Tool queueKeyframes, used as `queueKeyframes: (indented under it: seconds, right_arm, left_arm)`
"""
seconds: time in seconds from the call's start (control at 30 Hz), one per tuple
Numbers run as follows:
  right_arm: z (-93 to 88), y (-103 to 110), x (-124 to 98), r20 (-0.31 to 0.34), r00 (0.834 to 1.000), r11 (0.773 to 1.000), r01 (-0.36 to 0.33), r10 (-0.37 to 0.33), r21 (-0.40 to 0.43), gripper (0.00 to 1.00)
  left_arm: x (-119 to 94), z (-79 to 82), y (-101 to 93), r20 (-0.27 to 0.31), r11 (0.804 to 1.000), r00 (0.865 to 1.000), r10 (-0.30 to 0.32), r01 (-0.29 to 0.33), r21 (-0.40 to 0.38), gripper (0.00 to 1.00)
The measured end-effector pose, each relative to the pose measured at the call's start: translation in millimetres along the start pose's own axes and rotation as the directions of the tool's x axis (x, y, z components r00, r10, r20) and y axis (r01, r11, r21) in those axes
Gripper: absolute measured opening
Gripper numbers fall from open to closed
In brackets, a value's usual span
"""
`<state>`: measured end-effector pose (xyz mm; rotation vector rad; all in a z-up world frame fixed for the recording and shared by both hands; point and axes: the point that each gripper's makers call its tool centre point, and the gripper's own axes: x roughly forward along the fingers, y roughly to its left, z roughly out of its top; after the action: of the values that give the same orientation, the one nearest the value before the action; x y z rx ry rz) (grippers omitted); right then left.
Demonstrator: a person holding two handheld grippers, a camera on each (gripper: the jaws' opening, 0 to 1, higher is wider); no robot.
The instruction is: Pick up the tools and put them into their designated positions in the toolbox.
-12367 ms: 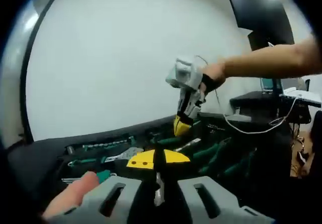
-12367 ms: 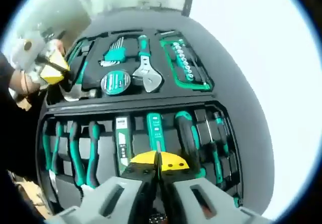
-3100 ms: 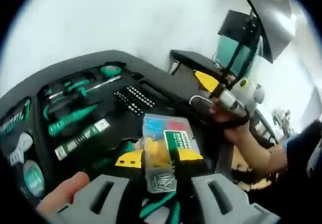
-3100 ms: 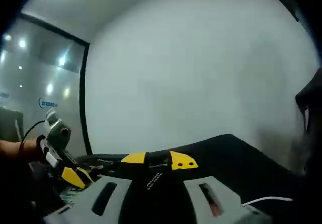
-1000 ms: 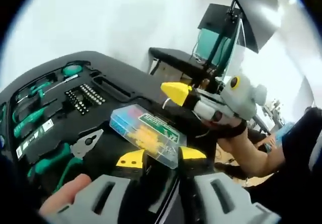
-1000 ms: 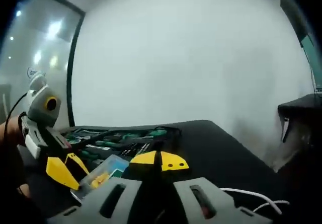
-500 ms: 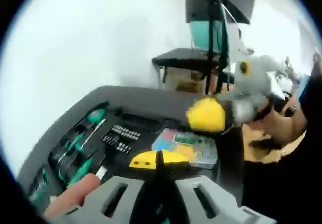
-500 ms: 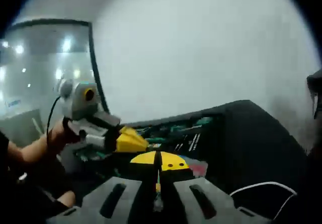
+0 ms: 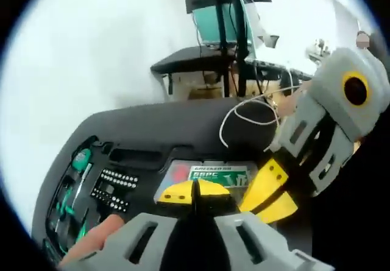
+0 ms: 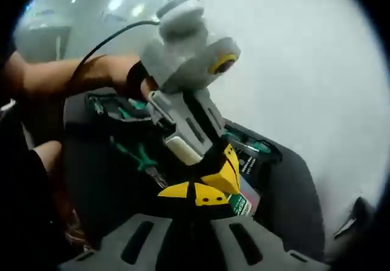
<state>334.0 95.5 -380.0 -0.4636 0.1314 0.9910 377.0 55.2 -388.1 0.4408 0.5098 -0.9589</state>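
Right gripper (image 10: 194, 193) low in view, yellow tips together. Left gripper (image 10: 226, 172) reaches in from upper left, tips just above them, touching small labelled box (image 10: 242, 205). Open toolbox (image 10: 255, 151) behind holds green-handled tools.

The yellow-tipped grey left gripper (image 9: 194, 192) and yellow-tipped grey right gripper (image 10: 194, 194) are held closed, tips nearly meeting.
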Motion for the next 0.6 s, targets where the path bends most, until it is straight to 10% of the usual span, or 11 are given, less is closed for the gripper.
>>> queueKeyframes:
  seconds: [0.23, 0.33, 0.5, 0.6]
  right_arm:
    - [-1.8, 5.2, 0.2, -0.073, 0.995, 0.98, 0.051, -0.067, -0.194, 0.0]
    - [-0.9, 3.2, 1.0, -0.062, 0.994, 0.98, 0.074, -0.086, -0.184, 0.0]
    - [-0.1, 2.6, 2.3, -0.063, 0.992, 0.978, 0.099, -0.112, -0.184, 0.0]
    - [-1.1, 1.6, 2.4, -0.078, 0.99, 0.976, 0.101, -0.118, -0.191, 0.0]
  left_arm:
    - [-38.1, -5.0, 24.8, -0.001, 0.996, 0.996, 0.086, -0.086, -0.024, 0.0]
    - [-38.8, -36.2, 12.6, -0.164, 0.996, 0.985, 0.051, -0.039, 0.074, 0.0]
    - [-17.8, -29.9, -5.4, -0.093, 0.999, 0.995, -0.023, 0.027, 0.047, 0.0]
    - [-15.7, -33.9, -4.8, -0.152, 0.999, 0.987, -0.047, 0.047, 0.001, 0.0]
